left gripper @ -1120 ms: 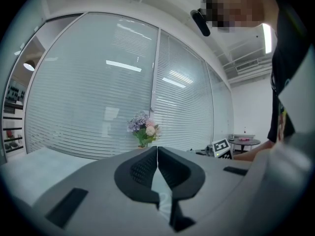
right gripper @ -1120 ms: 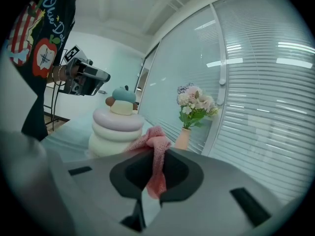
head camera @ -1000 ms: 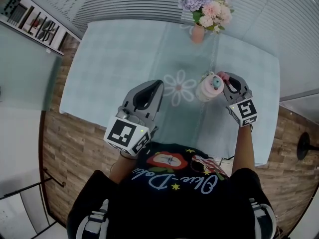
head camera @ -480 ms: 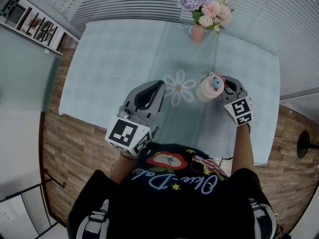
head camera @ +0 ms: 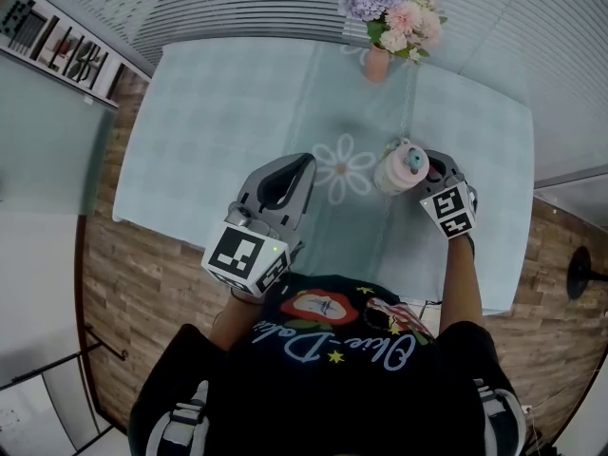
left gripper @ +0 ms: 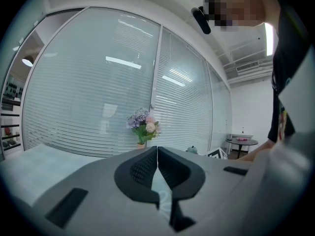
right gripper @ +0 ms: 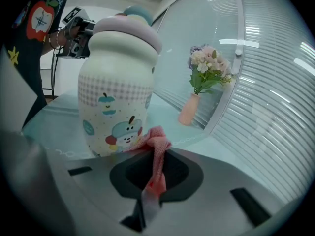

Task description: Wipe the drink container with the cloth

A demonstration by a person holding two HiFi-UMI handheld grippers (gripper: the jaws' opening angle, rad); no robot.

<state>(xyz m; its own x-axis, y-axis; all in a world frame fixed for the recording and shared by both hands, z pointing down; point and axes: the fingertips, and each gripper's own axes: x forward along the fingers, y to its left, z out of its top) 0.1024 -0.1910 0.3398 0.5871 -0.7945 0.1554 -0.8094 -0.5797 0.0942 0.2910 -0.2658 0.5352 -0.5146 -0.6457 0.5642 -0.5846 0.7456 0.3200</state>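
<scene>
Right gripper (head camera: pixel 432 171): held out ahead of the person's right side, over the right half of the table (head camera: pixel 209 112). The right forearm (head camera: pixel 463 278) runs nearly straight forward from the torso, and the marker cube faces up toward the head view. In the right gripper view the jaws of the right gripper (right gripper: pixel 156 156) are pressed together on a pink mesh cloth (right gripper: pixel 157 149); a fold of the cloth bunches up above the jaw tips and lies against the lower wall of the drink container (right gripper: pixel 118 87).

Drink container (head camera: pixel 400 168): stands upright on the table, just left of the right gripper's tips. It is a pale bottle with a checked band, cartoon prints, a pinkish lid and a blue-green knob on top.

Left gripper (head camera: pixel 296 167): held close in front of the body on the person's left, well apart from the container. It is raised, with its tips angled forward and up and its marker cube nearest the chest. The left gripper view looks across the room rather than down at the table. The jaws of the left gripper (left gripper: pixel 157 154) meet at their tips with nothing between them.

Other items: a pink vase of flowers (head camera: pixel 380 60) stands at the far edge of the table, behind the container; it also shows in the right gripper view (right gripper: pixel 190 109). A daisy pattern (head camera: pixel 342 164) is printed on the table covering between the two grippers.
</scene>
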